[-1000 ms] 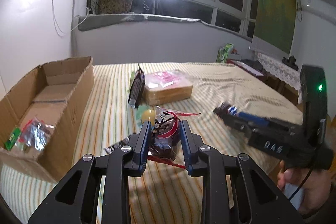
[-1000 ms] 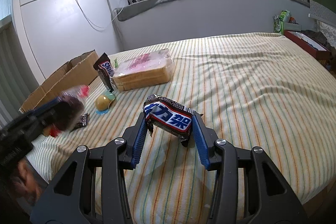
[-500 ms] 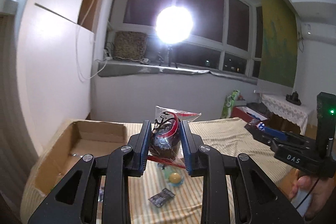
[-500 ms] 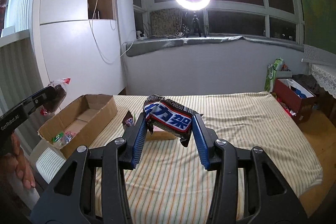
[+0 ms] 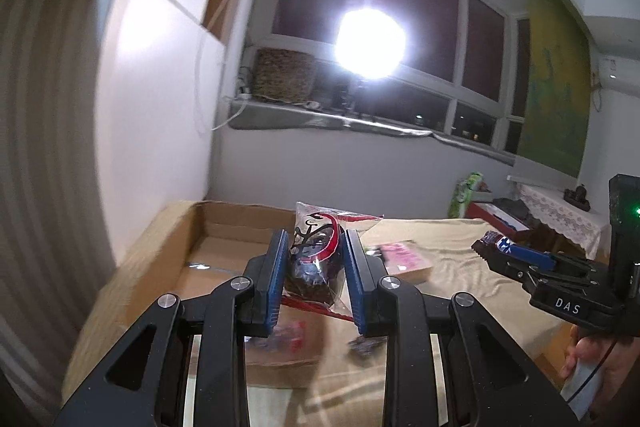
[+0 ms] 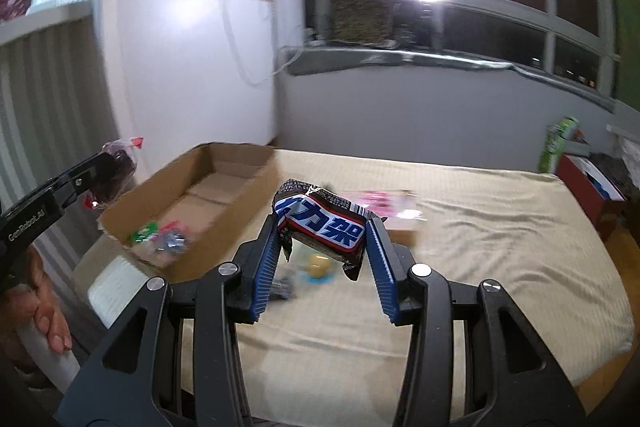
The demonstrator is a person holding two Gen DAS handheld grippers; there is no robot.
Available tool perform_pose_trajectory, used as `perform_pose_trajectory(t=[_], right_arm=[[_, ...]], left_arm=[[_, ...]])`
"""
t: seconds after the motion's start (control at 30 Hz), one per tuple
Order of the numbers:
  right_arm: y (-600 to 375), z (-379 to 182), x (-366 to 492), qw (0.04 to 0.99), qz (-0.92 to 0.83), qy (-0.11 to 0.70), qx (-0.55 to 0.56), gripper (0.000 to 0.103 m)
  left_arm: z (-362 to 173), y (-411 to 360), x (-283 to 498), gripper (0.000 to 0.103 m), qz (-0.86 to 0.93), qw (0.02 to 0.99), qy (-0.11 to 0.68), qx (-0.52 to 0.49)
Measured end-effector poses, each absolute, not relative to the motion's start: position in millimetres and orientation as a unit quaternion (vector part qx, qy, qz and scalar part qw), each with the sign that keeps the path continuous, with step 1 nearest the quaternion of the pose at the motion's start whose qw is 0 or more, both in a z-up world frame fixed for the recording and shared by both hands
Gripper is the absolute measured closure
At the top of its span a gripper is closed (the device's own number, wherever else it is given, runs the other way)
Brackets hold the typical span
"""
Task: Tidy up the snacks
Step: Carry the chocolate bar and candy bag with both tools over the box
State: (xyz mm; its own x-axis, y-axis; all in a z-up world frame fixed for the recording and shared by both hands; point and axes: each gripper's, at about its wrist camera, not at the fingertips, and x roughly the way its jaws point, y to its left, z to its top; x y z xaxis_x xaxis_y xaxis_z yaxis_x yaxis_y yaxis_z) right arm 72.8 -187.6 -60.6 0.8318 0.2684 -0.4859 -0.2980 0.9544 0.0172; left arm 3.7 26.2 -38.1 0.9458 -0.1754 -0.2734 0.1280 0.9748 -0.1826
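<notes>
Jaws gripping one pastry packet [image 5: 314, 259], one Snickers bar [image 6: 324, 223]

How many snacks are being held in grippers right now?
2. The left gripper clamps a clear-wrapped dark cake; the right gripper clamps a Snickers bar. Both hang above the bed near the cardboard box.

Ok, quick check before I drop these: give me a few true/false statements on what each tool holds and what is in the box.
1. The left tool is clamped on a clear-wrapped dark snack. True.
2. The right tool is empty. False: it grips a Snickers bar.
3. The cardboard box already holds some small packets. True.
4. The pink-labelled bread pack sits in the box. False: it lies on the striped cloth.
</notes>
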Motion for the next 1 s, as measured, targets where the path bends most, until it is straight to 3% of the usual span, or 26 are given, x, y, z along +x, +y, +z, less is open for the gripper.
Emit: perform_pose_trajectory(t=[0.4, 1.0], right_arm=[[-57, -60, 83, 0.928, 0.276, 0.240, -0.075, 0.058], [-48, -79, 133, 0.921, 0.277, 0.265, -0.074, 0.058]], left_arm=[[-35, 114, -17, 0.077, 0.022, 0.985, 0.124, -0.119], [-46, 111, 17, 0.077, 0.007, 0.984, 0.144, -0.108]])
